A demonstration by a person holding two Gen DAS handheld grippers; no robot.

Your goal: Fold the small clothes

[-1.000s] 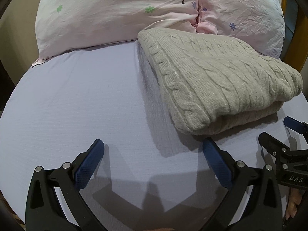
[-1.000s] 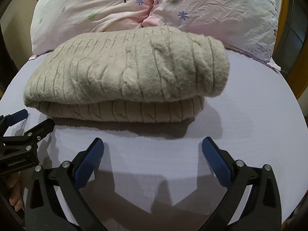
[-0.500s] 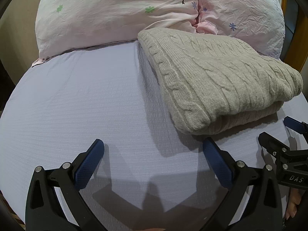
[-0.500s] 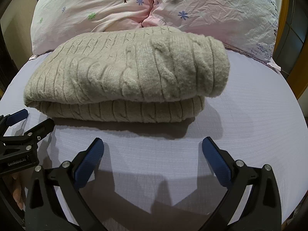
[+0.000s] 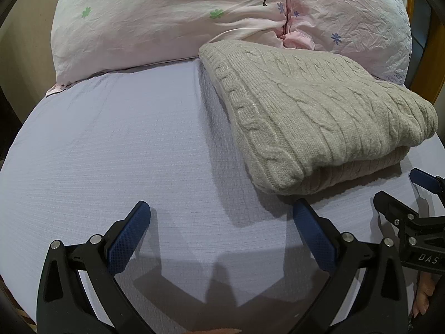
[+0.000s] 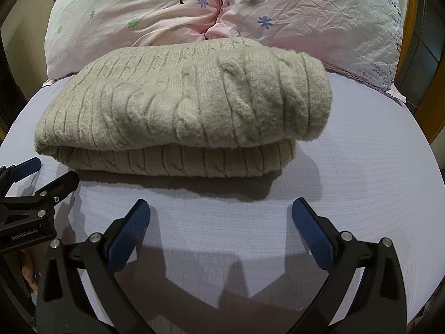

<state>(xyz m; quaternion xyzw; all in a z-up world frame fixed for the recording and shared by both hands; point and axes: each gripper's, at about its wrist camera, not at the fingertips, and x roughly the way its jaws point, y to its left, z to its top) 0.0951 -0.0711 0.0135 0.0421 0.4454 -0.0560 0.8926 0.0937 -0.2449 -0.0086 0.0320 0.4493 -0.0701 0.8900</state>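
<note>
A beige cable-knit sweater lies folded in a thick stack on the lilac bed sheet, in front of the pillows. It fills the middle of the right wrist view. My left gripper is open and empty, low over the sheet, to the left of and nearer than the sweater. My right gripper is open and empty, just in front of the sweater's near edge. Each gripper shows at the side of the other's view, the right one and the left one.
Two pink floral pillows lie against the head of the bed behind the sweater. A wooden bed frame stands at the far right. The sheet stretches out around the sweater.
</note>
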